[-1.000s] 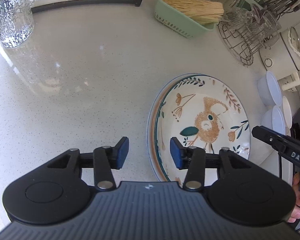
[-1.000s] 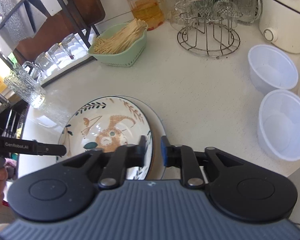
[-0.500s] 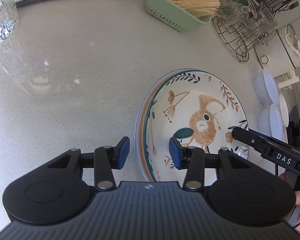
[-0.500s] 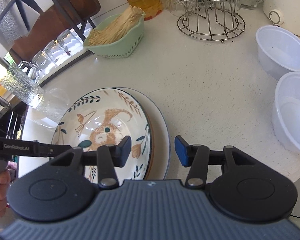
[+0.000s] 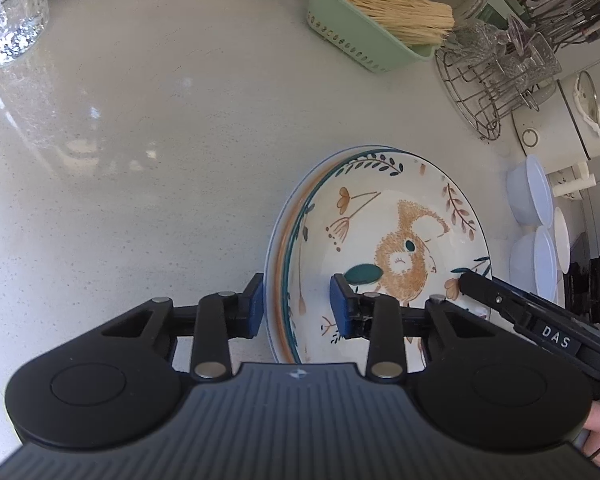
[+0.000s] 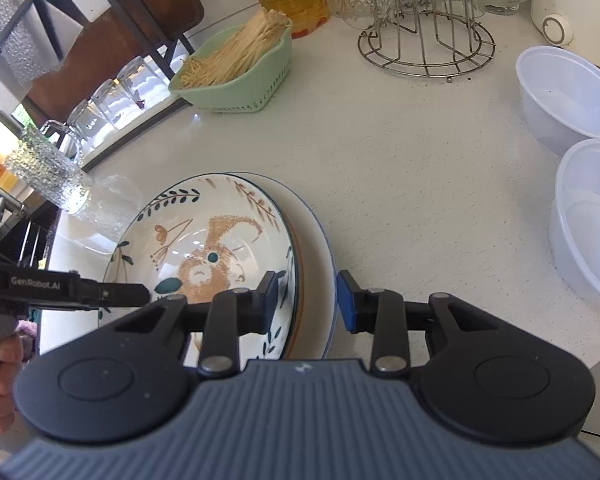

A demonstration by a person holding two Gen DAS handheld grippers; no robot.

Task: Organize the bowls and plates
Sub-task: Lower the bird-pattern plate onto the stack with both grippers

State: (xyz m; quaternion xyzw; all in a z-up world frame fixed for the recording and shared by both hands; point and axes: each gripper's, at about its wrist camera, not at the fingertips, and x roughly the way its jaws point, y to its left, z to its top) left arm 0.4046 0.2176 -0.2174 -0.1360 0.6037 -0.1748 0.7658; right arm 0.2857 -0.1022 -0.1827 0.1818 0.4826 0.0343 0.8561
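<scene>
A squirrel-painted plate lies on top of a larger plate with an orange and blue rim on the white counter. My left gripper is open, its jaws straddling the left rims of the stacked plates. My right gripper is open, its jaws straddling the right rims of the squirrel plate and the plate under it. Each gripper shows in the other's view. Two white plastic bowls stand to the right.
A green basket of straw sticks and a wire glass rack stand at the back. A textured glass stands at the left by a black shelf with glasses. A white appliance is at the far right.
The right gripper has opened from nearly shut and moved onto the plates' right rim. The left gripper has slid right so its jaws now straddle the left rim.
</scene>
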